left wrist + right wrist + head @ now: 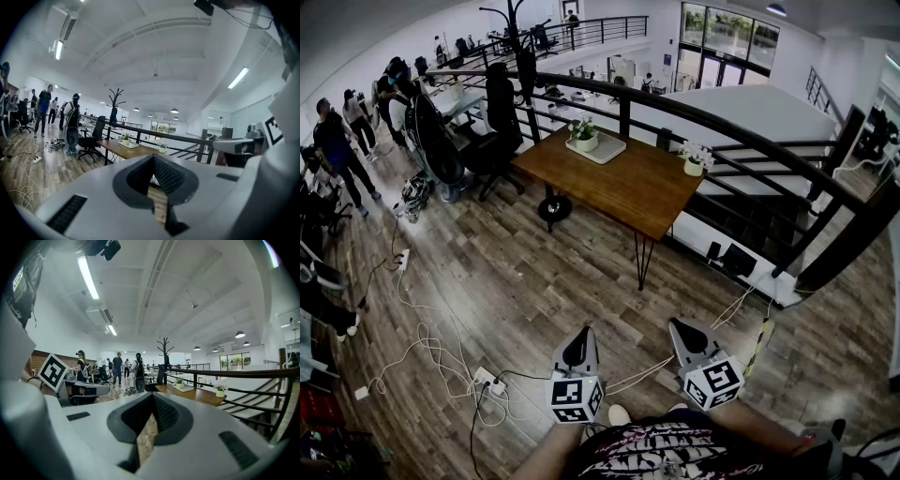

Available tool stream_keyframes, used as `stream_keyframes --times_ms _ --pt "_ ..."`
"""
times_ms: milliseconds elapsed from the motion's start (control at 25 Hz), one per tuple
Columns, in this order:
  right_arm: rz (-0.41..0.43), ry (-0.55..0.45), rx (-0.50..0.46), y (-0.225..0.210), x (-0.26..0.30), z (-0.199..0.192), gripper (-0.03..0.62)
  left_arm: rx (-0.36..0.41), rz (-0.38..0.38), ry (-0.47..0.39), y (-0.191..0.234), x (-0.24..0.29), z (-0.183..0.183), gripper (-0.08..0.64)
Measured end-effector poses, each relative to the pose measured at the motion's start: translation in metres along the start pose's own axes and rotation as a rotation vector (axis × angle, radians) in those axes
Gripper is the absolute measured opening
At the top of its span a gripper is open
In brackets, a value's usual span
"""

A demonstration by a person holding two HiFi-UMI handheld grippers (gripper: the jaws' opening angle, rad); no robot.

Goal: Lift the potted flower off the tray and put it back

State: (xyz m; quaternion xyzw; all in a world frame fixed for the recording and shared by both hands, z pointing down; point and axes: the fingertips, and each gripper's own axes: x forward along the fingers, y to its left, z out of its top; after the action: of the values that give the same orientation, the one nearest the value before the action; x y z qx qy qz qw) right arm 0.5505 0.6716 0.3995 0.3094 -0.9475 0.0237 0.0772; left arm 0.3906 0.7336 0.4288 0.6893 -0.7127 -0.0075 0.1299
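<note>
- The person stands on the wooden floor (516, 272), well back from the table (628, 192). Both tools are held low in front of the body and point roughly level towards it. It looks like a waiting pose, since nothing is within reach from here.
- The left gripper (577, 345) has its jaws closed together with nothing between them. Its own view shows only a sliver of floor behind the pads.
- The right gripper (684, 330), just beside it, looks the same, with its jaws brought together and empty.
- The potted flower (584, 138) stands upright in its pale pot on the tray (611, 150). The tray lies near the table's far corner, close to the railing (624, 111), so the lift hasn't begun.
- The tray probably marks the spot the pot has to go back to.
- A second pot (695, 162) stands straight on the wood by the table's right corner. With no tray under it, I take it not to be the one meant.
- Cables (431, 352) trail over the floor on the person's left, so walking straight ahead to the table's near edge looks the cleaner way in.
- People (337, 141) stand far off to the left, well apart from the table and in nobody's way.
- Next, I'd guess, comes the approach, and a gripper must open before it can take the pot's sides.
</note>
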Motion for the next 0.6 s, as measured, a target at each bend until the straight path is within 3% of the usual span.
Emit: stream_keyframes --times_ms 600 --pt "0.007 -0.027 0.016 0.006 0.021 0.01 -0.008 -0.002 -0.011 -0.024 0.02 0.01 0.01 0.008"
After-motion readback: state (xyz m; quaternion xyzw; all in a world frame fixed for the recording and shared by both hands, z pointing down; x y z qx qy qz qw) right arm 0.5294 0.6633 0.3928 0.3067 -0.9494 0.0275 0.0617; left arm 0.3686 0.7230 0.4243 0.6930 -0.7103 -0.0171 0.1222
